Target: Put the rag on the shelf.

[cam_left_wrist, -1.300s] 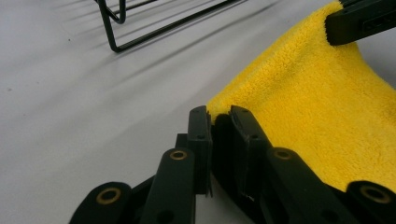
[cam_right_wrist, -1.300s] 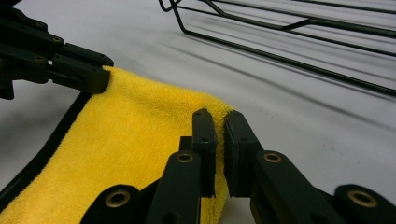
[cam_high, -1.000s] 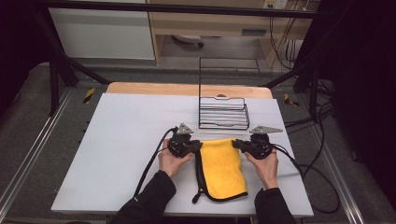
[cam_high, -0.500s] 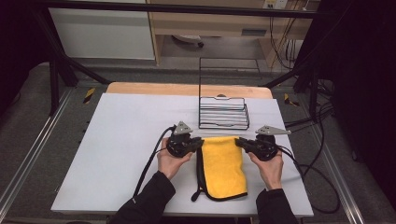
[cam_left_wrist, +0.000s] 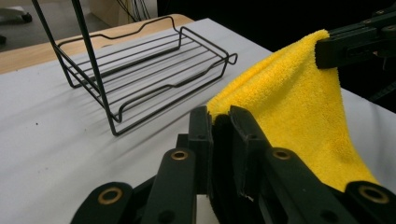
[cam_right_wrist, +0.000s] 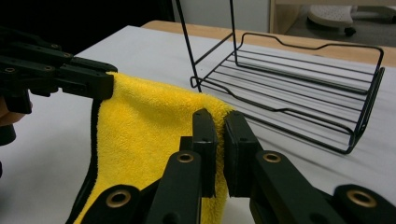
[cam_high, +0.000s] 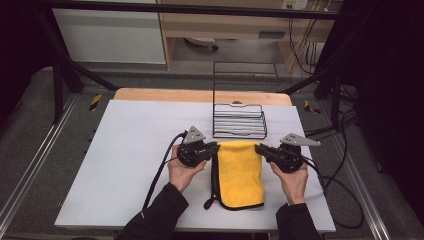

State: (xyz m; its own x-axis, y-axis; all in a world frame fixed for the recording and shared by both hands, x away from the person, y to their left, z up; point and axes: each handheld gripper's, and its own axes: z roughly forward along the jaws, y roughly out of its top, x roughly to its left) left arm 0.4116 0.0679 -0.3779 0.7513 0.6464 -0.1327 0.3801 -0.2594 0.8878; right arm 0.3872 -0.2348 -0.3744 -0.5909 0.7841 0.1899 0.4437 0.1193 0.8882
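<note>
So far both far corners of the yellow cloth (cam_high: 240, 172) are pinched, one in the left gripper (cam_high: 216, 147), one in the right gripper (cam_high: 258, 148), just before the wire rack (cam_high: 239, 121); carrying it anywhere remains.

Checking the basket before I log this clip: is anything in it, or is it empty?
Empty. The wire basket shows bare bars in every view; the yellow cloth lies outside, in front of it.

Yellow cloth (cam_high: 241, 172) hanging by its far corners

Folded, black-edged, its near end is trailing on the white table (cam_high: 125, 150).
</note>
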